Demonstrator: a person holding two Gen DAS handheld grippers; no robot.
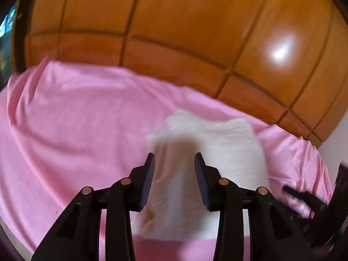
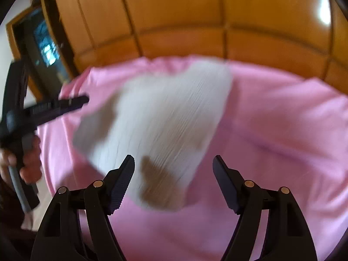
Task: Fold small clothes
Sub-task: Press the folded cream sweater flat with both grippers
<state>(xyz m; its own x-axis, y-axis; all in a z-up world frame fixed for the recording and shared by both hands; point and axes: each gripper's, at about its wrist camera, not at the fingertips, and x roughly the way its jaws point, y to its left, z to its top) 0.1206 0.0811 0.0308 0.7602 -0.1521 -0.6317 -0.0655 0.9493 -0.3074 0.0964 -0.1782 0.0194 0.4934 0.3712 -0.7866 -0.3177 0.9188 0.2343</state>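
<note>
Where motion blurs, white garment point(image 2: 161, 117), edges indistinct

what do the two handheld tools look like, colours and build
Both are black plastic. The left tool and right tool have angular linkage arms with brass-coloured pivot pins and dark ribbed pads. From the right wrist view, the left tool has a grey handle held by a bare hand.

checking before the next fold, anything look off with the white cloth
The small white ribbed cloth lies skewed on the pink sheet, its edges uneven. Brownish patches near its corners may be shadows; blur prevents telling.
</note>
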